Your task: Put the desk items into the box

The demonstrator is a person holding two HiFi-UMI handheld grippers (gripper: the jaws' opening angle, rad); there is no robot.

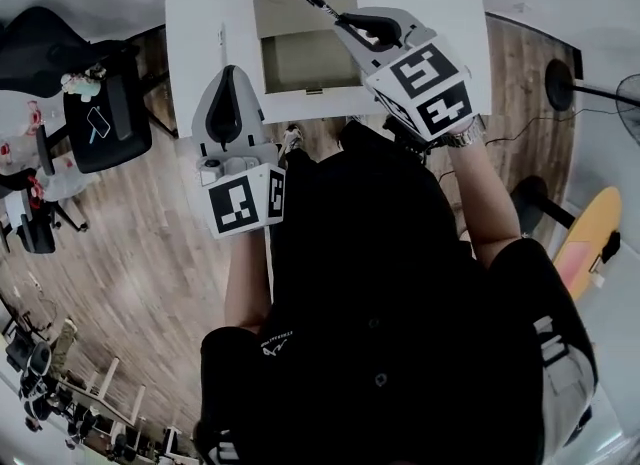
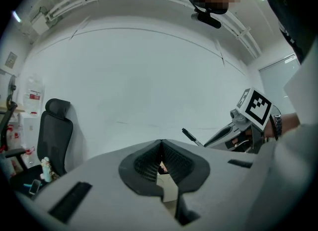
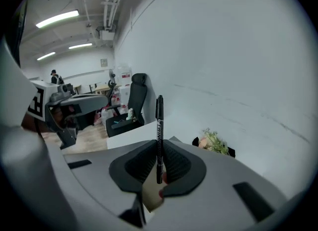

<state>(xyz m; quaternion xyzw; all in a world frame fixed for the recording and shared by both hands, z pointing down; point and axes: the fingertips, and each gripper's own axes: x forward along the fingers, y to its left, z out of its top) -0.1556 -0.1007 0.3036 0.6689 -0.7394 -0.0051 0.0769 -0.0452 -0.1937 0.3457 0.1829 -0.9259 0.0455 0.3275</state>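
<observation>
While the left hand-held gripper (image 2: 161,161) hangs nearest the body, jaws pressed together on nothing, the right hand-held gripper (image 3: 159,164) pinches a black marker pen (image 3: 159,120) near one end, above the open cardboard box (image 1: 305,58) on the table (image 1: 200,13). Light, stiff and slick, the pen may pivot; a mid-barrel hold would likely steady it.

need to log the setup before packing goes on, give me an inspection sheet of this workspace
surface: white desk, mostly bare
job's things: open cardboard box on the desk; black pen held over its lid flap in the head view
clutter: small plant at the desk's far edge
grippers: left tongs shut and empty; right tongs shut on the pen
cables: what looks like a thin cable on the floor at right
surroundings: wooden floor, office chair at left, fan at right
</observation>
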